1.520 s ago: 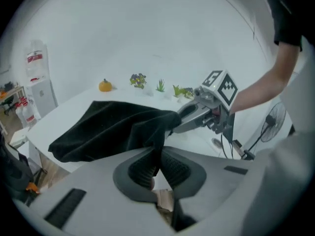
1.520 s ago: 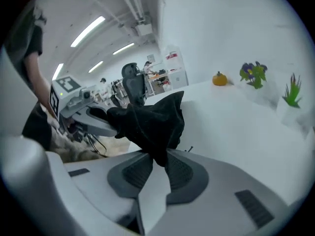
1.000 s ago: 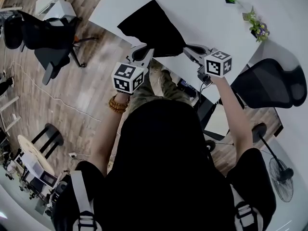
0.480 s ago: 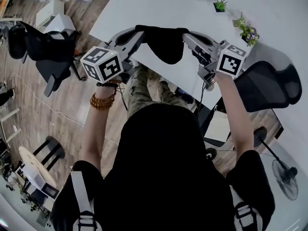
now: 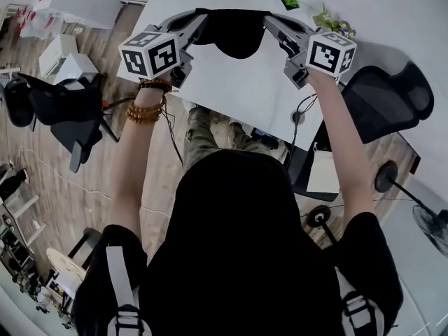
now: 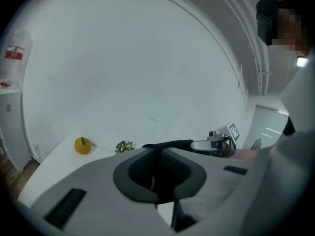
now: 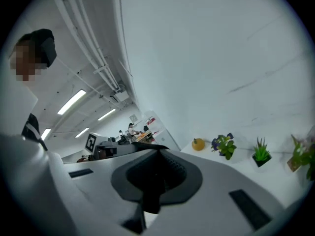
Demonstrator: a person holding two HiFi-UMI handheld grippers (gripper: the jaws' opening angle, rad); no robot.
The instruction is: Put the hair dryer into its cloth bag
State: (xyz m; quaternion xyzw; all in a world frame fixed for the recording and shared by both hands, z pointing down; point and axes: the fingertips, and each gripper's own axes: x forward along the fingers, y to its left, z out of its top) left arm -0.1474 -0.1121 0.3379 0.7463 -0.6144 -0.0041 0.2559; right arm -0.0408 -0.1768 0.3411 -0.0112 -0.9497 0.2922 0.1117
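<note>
Two grippers hold the black cloth bag [image 5: 234, 35] stretched between them above the white bench [image 5: 238, 93]. The left gripper [image 5: 199, 19] has its jaws pressed together on one upper edge of the bag. The right gripper [image 5: 270, 21] pinches the opposite edge the same way. In each gripper view dark fabric fills the thin slit between the jaws. From the head view the bag sags in a rounded pouch between the two grips, clear of the bench surface. The hair dryer itself cannot be made out in any view.

Each gripper carries a marker cube, the left cube [image 5: 149, 54] and the right cube [image 5: 330, 53], printed with black-and-white square patterns and no letters. A container with a red label [image 6: 14, 53] stands at the far left of the left gripper view, its print too small to read. Small potted plants [image 5: 329, 24] line the far edge of the bench, and an orange fruit [image 6: 82, 145] sits near them. Bead bracelets [image 5: 145, 109] circle the person's left wrist. A black office chair [image 5: 388, 96] stands right of the bench.
</note>
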